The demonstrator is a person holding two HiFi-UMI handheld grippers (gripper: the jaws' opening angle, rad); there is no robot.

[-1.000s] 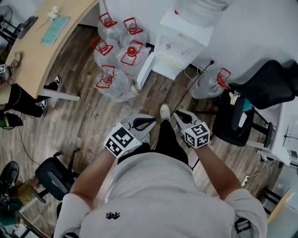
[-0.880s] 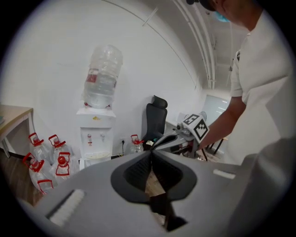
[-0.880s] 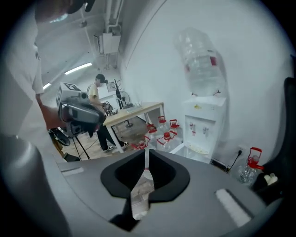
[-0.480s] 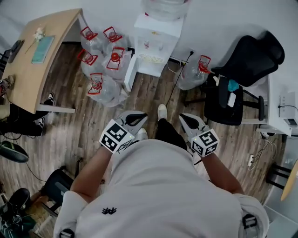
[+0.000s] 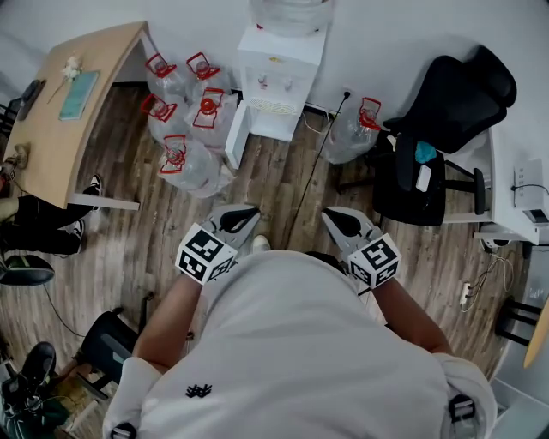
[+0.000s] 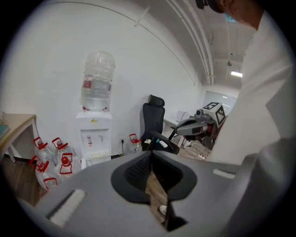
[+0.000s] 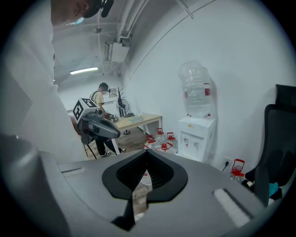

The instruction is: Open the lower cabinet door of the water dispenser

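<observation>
The white water dispenser (image 5: pixel 276 73) stands against the far wall with a clear bottle (image 5: pixel 290 12) on top. A white panel (image 5: pixel 235 130) juts out from its lower left front, like a door swung open. Both grippers hover close to my body, well short of the dispenser. My left gripper (image 5: pixel 243 214) is shut with nothing in it, and so is my right gripper (image 5: pixel 336 219). The left gripper view has the dispenser (image 6: pixel 95 134) beyond the closed tips (image 6: pixel 151 157). The right gripper view has the dispenser (image 7: pixel 196 136) to the right of its tips (image 7: pixel 147 157).
Several red-capped water bottles (image 5: pixel 184 103) crowd the floor left of the dispenser, and one more (image 5: pixel 356 129) lies to its right. A cable (image 5: pixel 322 159) runs across the wood floor. A black office chair (image 5: pixel 446 111) stands right, a wooden desk (image 5: pixel 60 103) left, another chair (image 5: pixel 107 334) lower left.
The view has drawn back and up, so the dispenser looks smaller and farther. Both grippers have risen with me and spread slightly apart, still near my body.
</observation>
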